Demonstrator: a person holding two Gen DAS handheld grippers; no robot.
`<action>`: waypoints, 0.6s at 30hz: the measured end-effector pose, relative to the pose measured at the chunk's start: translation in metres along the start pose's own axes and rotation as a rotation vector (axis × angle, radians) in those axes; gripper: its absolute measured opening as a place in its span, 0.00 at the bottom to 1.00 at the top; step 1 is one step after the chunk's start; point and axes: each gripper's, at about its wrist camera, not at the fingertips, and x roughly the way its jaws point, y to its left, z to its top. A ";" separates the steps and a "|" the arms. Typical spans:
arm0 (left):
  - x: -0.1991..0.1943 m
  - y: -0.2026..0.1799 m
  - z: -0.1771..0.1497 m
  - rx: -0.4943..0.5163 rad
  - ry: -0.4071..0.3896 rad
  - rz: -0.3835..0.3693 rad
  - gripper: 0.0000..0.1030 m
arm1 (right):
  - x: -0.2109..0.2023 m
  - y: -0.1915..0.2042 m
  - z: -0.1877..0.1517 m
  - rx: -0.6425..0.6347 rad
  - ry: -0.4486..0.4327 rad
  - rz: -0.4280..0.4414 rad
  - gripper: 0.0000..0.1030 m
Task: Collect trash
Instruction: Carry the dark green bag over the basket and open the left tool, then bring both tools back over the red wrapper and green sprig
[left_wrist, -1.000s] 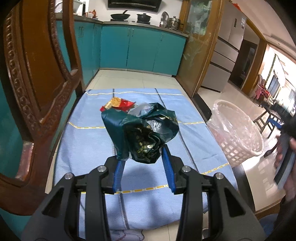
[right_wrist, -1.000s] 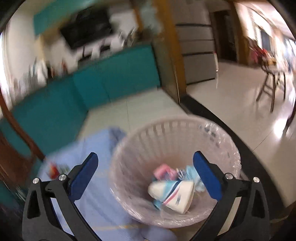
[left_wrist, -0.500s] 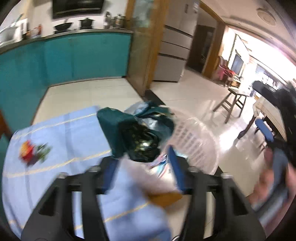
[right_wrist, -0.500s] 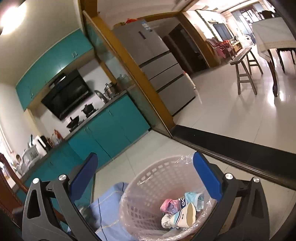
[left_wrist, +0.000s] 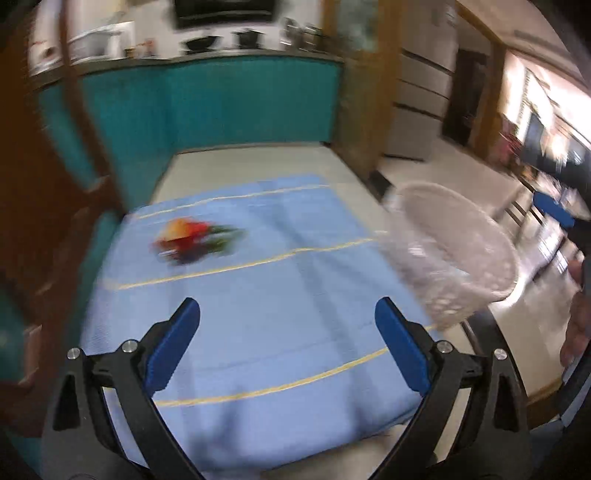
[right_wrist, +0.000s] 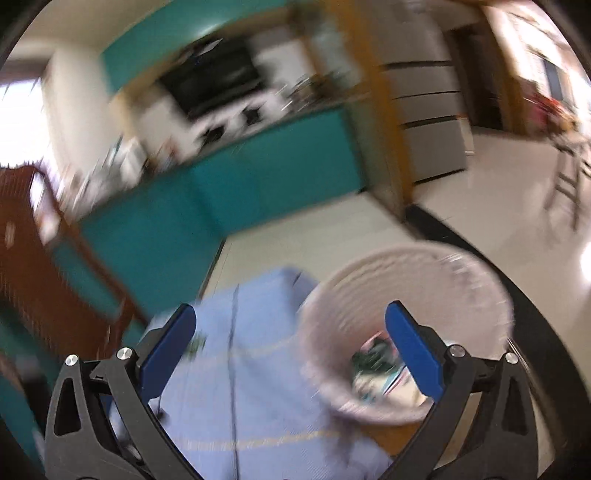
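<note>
Your left claw (left_wrist: 287, 320) has let go of the dark green bag and gapes wide, empty; the bag now lies in the basket (right_wrist: 406, 291). Your right claw (right_wrist: 290, 334) is wide, empty too. Red wrapper (left_wrist: 192, 240) remains at 11 o'clock on the counter (left_wrist: 277, 295).

The cloth (left_wrist: 280, 295) is pale blue, crossed by thin yellow stripes and faint darker blue lines. On it lies a blurred wrapper (left_wrist: 195, 238) of red, orange and dark green. Beside the cloth, the basket (left_wrist: 461, 258) is a whitish pink lattice; from the right wrist it holds dark green, white and pink trash (right_wrist: 376, 369). Beyond the cloth, the cabinets (left_wrist: 240, 103) are teal and the floor (left_wrist: 258, 164) is cream. The fingers (left_wrist: 173, 349) of the left gripper are bright blue on black arms, as are the right gripper's fingers (right_wrist: 413, 354).
</note>
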 end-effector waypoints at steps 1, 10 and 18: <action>-0.002 0.016 0.000 -0.018 -0.007 0.020 0.94 | 0.008 0.016 -0.008 -0.051 0.042 0.013 0.97; 0.020 0.073 -0.019 -0.094 0.040 0.079 0.94 | 0.044 0.085 -0.051 -0.262 0.196 0.031 0.97; 0.086 0.064 0.036 0.076 0.038 0.192 0.93 | 0.057 0.071 -0.042 -0.161 0.211 0.033 0.97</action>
